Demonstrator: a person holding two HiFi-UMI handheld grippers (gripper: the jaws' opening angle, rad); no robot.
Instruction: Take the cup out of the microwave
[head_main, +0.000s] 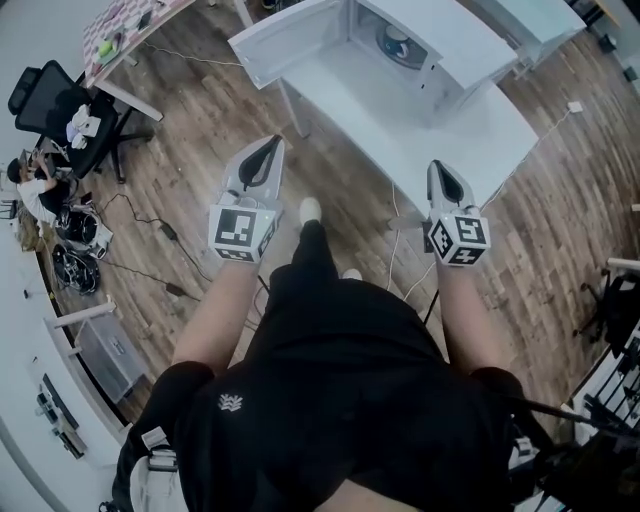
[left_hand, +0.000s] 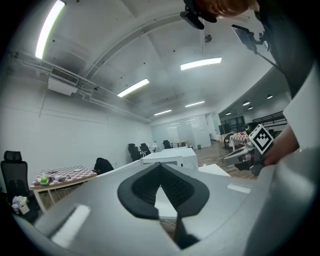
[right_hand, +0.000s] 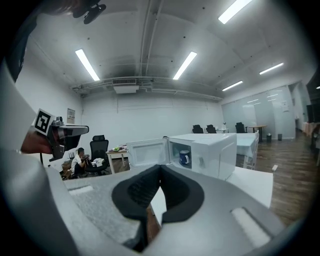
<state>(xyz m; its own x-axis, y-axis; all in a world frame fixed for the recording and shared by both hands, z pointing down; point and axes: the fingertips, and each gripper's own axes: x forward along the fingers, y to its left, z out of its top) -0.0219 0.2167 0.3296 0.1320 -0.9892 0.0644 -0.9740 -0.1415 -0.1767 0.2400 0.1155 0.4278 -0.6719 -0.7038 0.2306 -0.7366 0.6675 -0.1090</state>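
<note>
Left gripper (left_hand: 160, 167): jaws pressed together at the tips, pinching nothing, pointing level out ahead of the left forearm. Right gripper (right_hand: 160, 168): likewise closed tip to tip, empty, tipped slightly downward. Side by side in the head view, well apart from each other, above black shorts (head_main: 340, 330) and a pale shoe (head_main: 310, 210) on the wooden floor (head_main: 200, 170). Both aimed toward the white table (head_main: 480, 130), near its front edge, touching nothing.

Farther on, atop that table: white microwave (right_hand: 212, 150), with its door (right_hand: 147, 152) swung wide open, off to the left in the right gripper view. Inside the cavity, standing upright: blue cup (right_hand: 184, 157), well clear of both grippers. Seen from the head view only as a small pale-and-dark shape on the round plate within the oven.

Off to the left across the floor: trailing cable (head_main: 160, 230), then a black office chair (head_main: 50, 100) with a seated person (right_hand: 80, 159) beside it. Just past them, a table with a checked cloth (left_hand: 62, 175) bearing small items too tiny to name. Farthest back: more chairs along a pale wall, and long ceiling lights (right_hand: 186, 65) overhead.
</note>
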